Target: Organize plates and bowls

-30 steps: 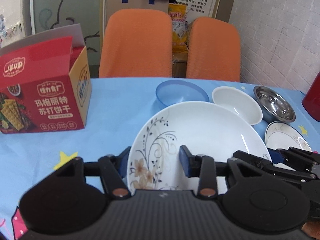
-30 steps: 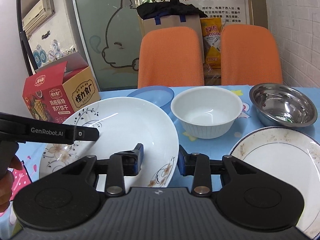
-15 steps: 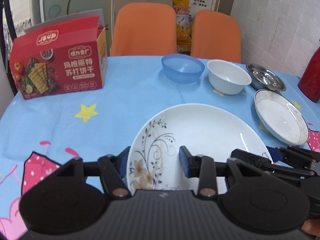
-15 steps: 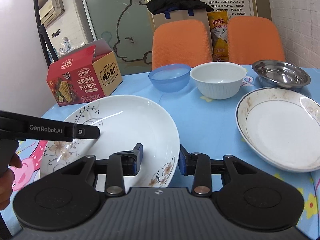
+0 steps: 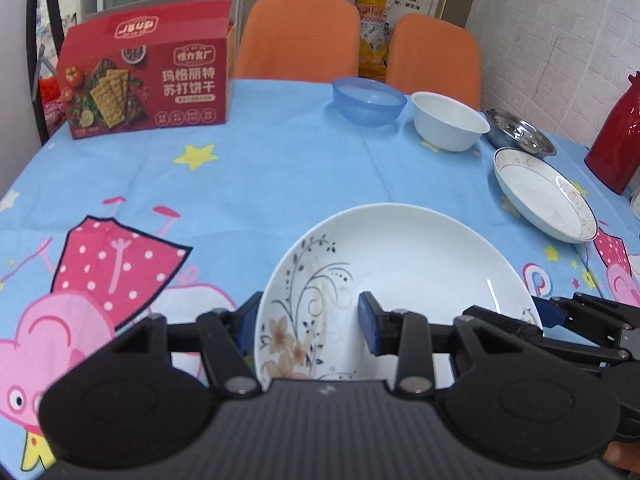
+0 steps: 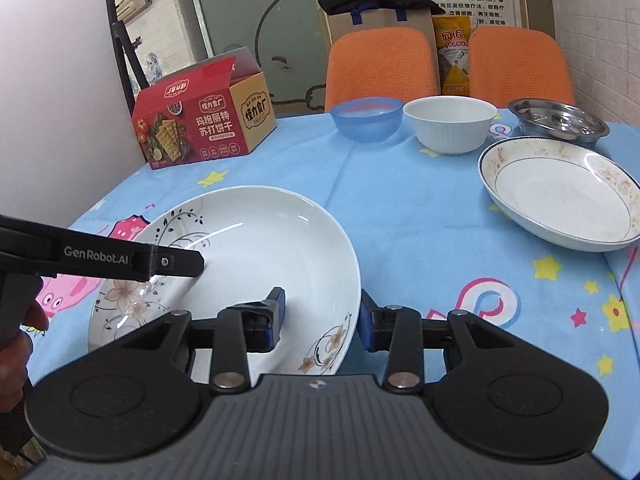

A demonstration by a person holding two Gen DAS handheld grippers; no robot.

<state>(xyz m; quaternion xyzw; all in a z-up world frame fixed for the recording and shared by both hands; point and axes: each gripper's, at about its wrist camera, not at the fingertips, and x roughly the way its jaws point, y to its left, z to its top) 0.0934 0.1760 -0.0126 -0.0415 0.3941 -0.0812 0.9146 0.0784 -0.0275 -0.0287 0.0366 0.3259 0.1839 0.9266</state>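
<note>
A large white plate with a flower pattern (image 5: 400, 264) (image 6: 260, 248) sits low over the blue tablecloth, near the front. My left gripper (image 5: 310, 320) is shut on its left rim, one pad inside and one outside. My right gripper (image 6: 322, 316) straddles the right rim; its jaws are opening, and the pads still touch the plate. Behind stand a blue bowl (image 6: 366, 118), a white bowl (image 6: 450, 124) and a steel bowl (image 6: 560, 120). A stained white plate with a dark rim line (image 6: 560, 196) lies at the right.
A red cracker box (image 5: 144, 80) stands at the far left of the table (image 5: 280, 168). A red thermos (image 5: 616, 136) is at the right edge. Two orange chairs (image 6: 380, 64) are behind the table. A person's hand (image 6: 20, 340) holds the left gripper's handle.
Both grippers have carried the flowered plate back from the bowls toward the near side of the table and slightly lower. The bowls and the stained plate now lie farther ahead.
</note>
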